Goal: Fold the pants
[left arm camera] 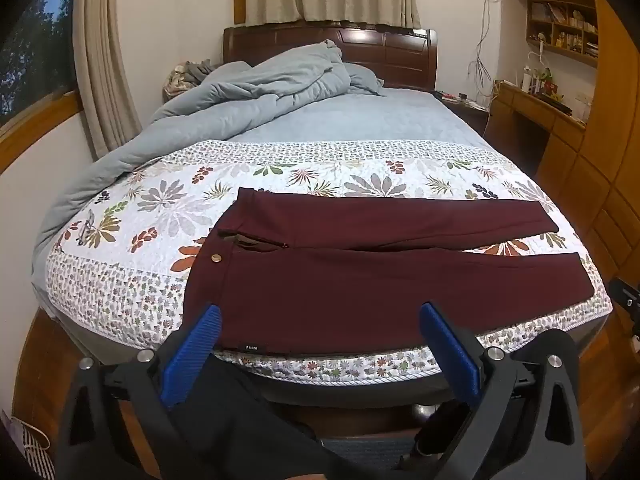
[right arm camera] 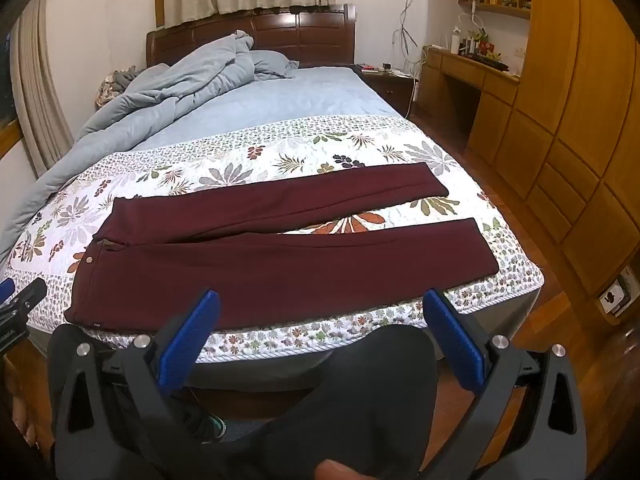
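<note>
Maroon pants (left arm camera: 360, 284) lie flat across the foot of the bed on a floral quilt (left arm camera: 132, 280), waistband to the left, both legs spread to the right with a gap between them. They also show in the right wrist view (right arm camera: 260, 272). My left gripper (left arm camera: 320, 316) is open and empty, held in front of the bed's near edge by the waistband end. My right gripper (right arm camera: 320, 304) is open and empty, in front of the near leg. The left gripper's tip (right arm camera: 20, 300) shows at the right wrist view's left edge.
A rumpled blue-grey duvet (left arm camera: 248, 96) is piled at the head and left side of the bed. A wooden headboard (left arm camera: 392, 52) stands behind. Wooden cupboards and a desk (right arm camera: 480, 76) line the right wall. Wooden floor (right arm camera: 560, 340) runs beside the bed.
</note>
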Demonstrator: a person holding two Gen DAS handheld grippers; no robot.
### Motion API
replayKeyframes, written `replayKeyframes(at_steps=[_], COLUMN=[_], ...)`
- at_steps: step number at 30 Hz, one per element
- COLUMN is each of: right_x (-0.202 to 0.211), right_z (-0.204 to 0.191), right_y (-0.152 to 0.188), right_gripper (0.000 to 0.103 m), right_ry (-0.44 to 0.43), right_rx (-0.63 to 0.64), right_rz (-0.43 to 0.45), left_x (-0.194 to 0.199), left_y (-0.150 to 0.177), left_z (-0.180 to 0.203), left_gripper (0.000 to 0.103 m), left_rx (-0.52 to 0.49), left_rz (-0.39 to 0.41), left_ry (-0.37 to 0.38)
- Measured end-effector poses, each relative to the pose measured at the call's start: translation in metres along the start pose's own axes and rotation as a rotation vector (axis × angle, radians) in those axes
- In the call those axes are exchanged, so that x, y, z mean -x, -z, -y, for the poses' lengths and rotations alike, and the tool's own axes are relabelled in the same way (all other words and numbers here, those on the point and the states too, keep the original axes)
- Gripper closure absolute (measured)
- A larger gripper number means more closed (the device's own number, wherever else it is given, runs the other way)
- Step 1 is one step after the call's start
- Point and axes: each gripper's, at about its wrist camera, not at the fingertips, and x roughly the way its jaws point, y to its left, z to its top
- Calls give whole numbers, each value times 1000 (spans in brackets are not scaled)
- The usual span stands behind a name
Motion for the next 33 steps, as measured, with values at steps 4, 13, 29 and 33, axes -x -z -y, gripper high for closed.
replayKeyframes(at_steps=[4, 13, 29, 33], right_x=[0, -1, -1, -2], right_z=[1, 1, 4, 6], right_y=[1, 1, 2, 2], right_gripper=[2, 2, 2, 2], right_ry=[-1, -4, -4, -5], right_rx=[-1, -3, -3, -2], right_rz=[3, 3, 1, 0], left_x=[0, 0, 0, 0], left_y=[0, 0, 2, 2], left_z=[0, 0, -1, -1], left_gripper=[3, 3, 3, 3], left_rx=[3, 3, 0, -1], left_rz=[1, -2, -3, -2], left_ry=[1, 4, 0, 0])
